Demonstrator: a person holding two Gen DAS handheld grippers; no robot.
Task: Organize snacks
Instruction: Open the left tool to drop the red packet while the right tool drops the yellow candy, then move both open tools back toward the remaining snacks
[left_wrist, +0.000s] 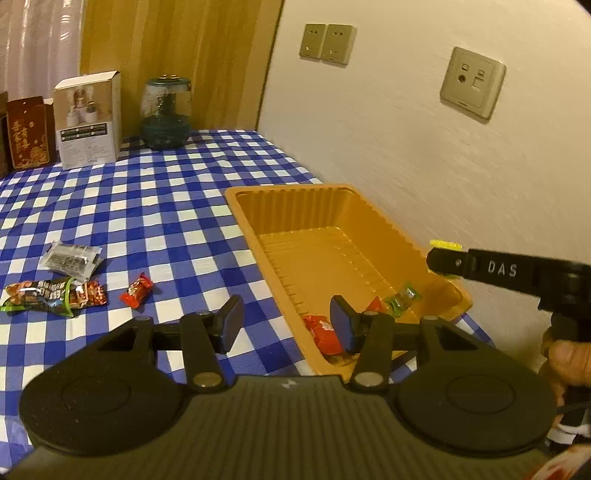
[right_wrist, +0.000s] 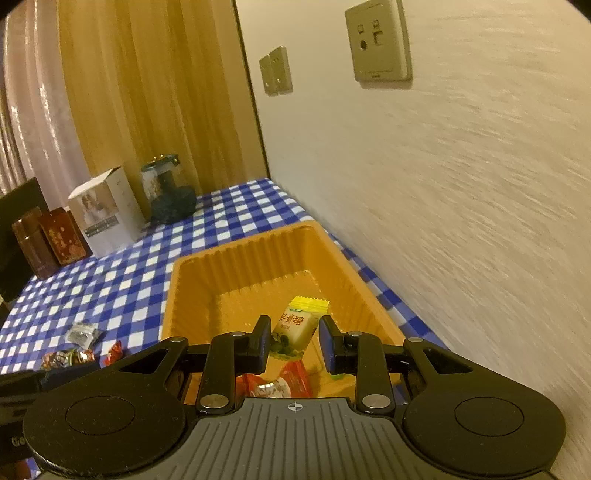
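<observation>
An orange tray (left_wrist: 314, 251) stands on the blue checked cloth by the wall. In its near end lie a red packet (left_wrist: 321, 332), a small red candy (left_wrist: 375, 304) and a green candy (left_wrist: 402, 297). My left gripper (left_wrist: 286, 325) hangs open over the tray's near left rim with nothing between its fingers. My right gripper (right_wrist: 294, 345) is shut on a cream and yellow candy bar (right_wrist: 297, 325) above the tray (right_wrist: 258, 258); in the left wrist view it reaches in from the right (left_wrist: 480, 264). On the cloth to the left lie a silver packet (left_wrist: 70, 258), a green pack (left_wrist: 37, 295), a red pack (left_wrist: 90, 293) and a red candy (left_wrist: 136, 291).
A glass jar (left_wrist: 166, 114), a white box (left_wrist: 86, 118) and a brown box (left_wrist: 31, 133) stand at the table's far edge. The wall with sockets (left_wrist: 472, 83) runs close along the tray's right side. A hand (left_wrist: 565, 362) holds the right gripper's handle.
</observation>
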